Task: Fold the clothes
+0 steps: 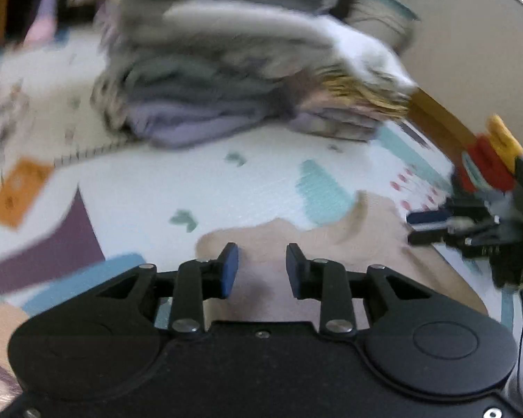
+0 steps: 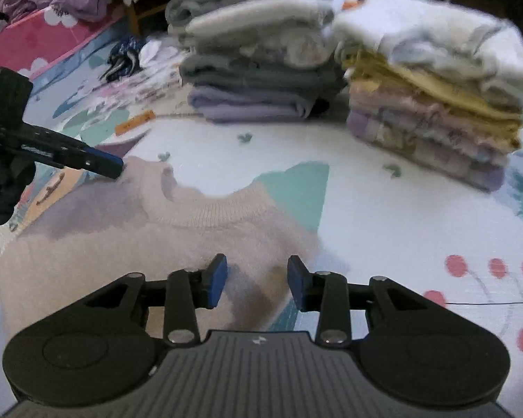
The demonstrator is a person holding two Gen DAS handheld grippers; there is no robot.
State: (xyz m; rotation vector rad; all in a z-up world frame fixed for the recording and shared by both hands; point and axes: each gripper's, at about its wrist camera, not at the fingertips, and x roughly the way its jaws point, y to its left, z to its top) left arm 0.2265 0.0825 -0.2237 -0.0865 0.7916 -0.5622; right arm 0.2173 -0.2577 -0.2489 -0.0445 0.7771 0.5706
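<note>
- Left gripper (image 1: 261, 268): black frame, blue pads, jaws apart, empty, over the sweater.
- Right gripper (image 2: 257, 284): same build, jaws apart, empty.
- Sweater (image 2: 129, 237): pale pink knit, ribbed collar, flat on the mat (image 2: 400, 230).
- Folded stacks (image 2: 261, 62): soft, layered, beyond the sweater.

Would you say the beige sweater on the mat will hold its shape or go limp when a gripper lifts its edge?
The sweater looks like soft knit lying flat with loose wrinkles, so it will probably droop. Its fuzzy surface should grip the pads rather than slip. Lifted at one point, it would likely bunch.
</note>
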